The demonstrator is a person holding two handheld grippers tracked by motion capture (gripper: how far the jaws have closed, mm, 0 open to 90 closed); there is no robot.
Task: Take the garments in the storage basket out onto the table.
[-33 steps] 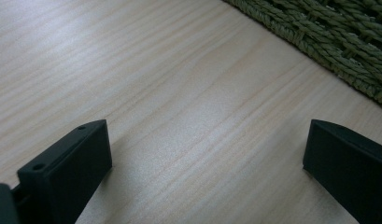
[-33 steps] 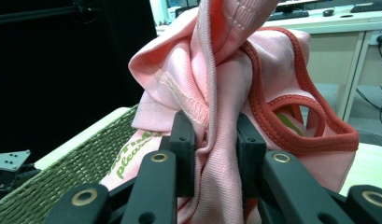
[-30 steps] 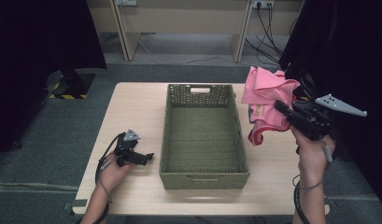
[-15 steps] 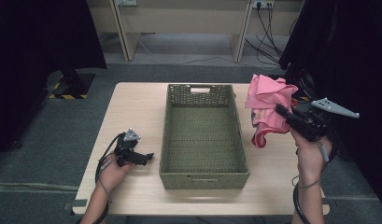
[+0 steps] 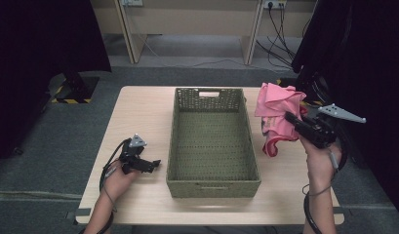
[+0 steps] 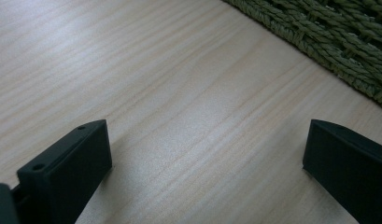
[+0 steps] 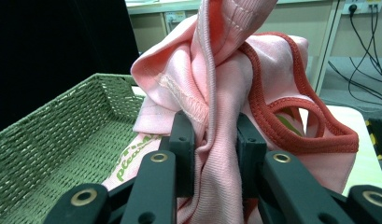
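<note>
Light fell from overhead, even and soft, on the table (image 5: 143,112); I saw it bright while the room's sides sat near black. Short, faint shadows lay under the basket (image 5: 212,183) front and beneath the left gripper (image 5: 150,165). High view was slightly soft, no glare. Left gripper view: a pale sheen on the wood between the jaws, grain sharp, near jaws a little blurred. Right gripper view: cloth (image 7: 226,93) well lit and crisp, background desks mildly out of focus, left edge dark.
</note>
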